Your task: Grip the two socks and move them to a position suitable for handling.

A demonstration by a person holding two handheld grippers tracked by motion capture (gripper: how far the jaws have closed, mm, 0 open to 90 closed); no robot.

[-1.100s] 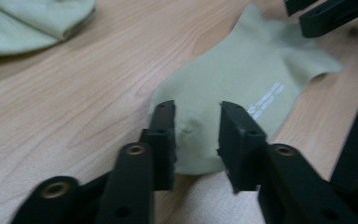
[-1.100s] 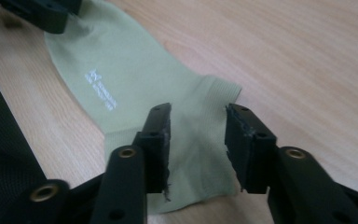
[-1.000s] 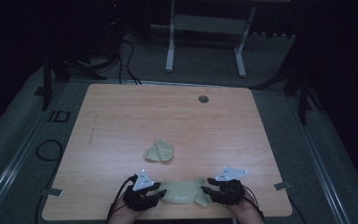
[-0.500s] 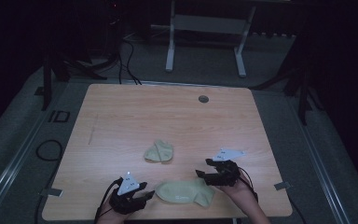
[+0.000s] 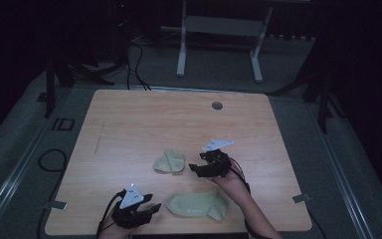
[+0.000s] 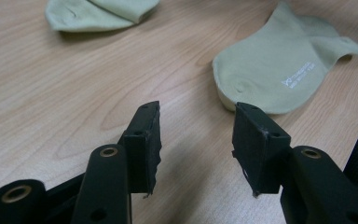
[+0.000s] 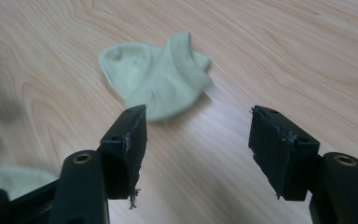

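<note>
With both tongs gaping empty, the right tongs should probably straddle the crumpled sock at frame centre.

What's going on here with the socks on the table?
A person holds a two-jaw gripper in each hand over a wooden table. Both are open and hold nothing. The left gripper sits beside the flat sock near the front edge; the right gripper points toward the crumpled sock.
</note>
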